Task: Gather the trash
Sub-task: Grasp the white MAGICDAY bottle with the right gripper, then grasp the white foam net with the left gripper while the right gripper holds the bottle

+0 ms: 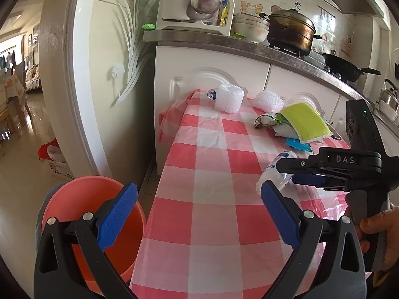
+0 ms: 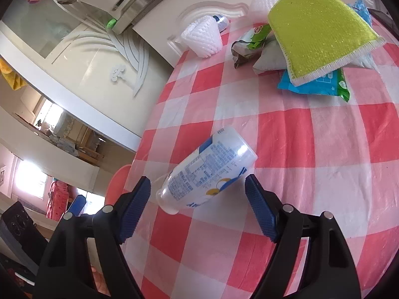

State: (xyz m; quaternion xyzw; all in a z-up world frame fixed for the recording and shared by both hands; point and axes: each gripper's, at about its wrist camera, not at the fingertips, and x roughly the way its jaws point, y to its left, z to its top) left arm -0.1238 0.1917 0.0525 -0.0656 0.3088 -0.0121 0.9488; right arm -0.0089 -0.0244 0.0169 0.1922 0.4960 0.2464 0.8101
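The bottle (image 2: 208, 172) lies on its side on the checked cloth (image 2: 311, 149), right between the two blue pads of the right tongs (image 2: 198, 194). These tongs are spread. The right pad looks very close to the bottle's wide end. The left pad stands a little away from the neck end. Neither pad is pressing yet, as far as I can see.

The bottle's long line does not run straight ahead of the tongs. It slants: the open neck points near and to the left pad, and the flat bottom points away and to the right. So the pads would meet the bottle partly at its ends, not flat on its sides. I think a small twist of the wrist would give a better pinch, or the round bottle may roll or pop out.

The left tongs (image 1: 199, 206) are spread wide too, with nothing between them. From them the bottle (image 1: 275, 172) lies ahead and to the right, past the right pad. The orange bucket (image 1: 74, 199) sits low on their left, beside the table. The right tongs are much nearer the bottle.
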